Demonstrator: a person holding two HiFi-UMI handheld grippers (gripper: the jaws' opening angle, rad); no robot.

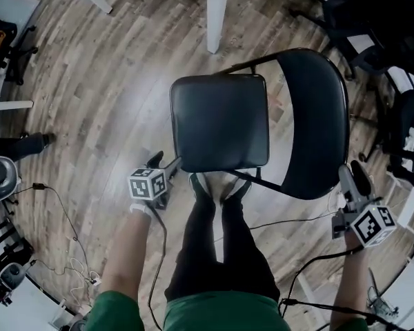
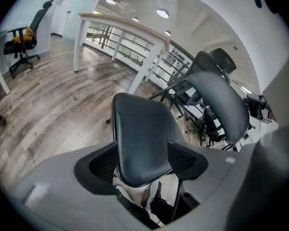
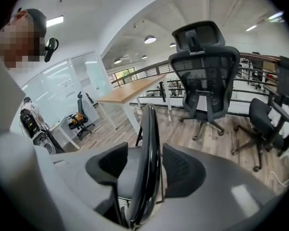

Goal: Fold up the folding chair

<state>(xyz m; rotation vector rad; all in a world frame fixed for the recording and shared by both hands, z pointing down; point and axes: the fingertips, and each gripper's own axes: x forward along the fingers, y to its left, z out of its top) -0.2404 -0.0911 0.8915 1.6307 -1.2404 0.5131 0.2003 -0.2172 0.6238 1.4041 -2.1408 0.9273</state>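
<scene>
Wood-plank flooring (image 1: 110,81) carries the black folding chair (image 1: 310,102), still unfolded, just beyond the person's feet (image 1: 221,188). At the near-left corner of its seat (image 1: 219,121) the left gripper (image 1: 164,163) has its jaws apart, with the seat edge between them. On the right, the right gripper (image 1: 353,174) has its jaws apart astride the rim of the backrest (image 3: 147,158)

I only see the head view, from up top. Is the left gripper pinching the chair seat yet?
Observer: Not yet. In its own view the left gripper has its jaws apart, with the near edge of the seat between them.
Operator: What about the right one?
Observer: The right gripper is open too; the backrest stands edge-on between its jaws.
Operator: What's past the backrest?
Observer: A mesh office chair with a headrest.
</scene>
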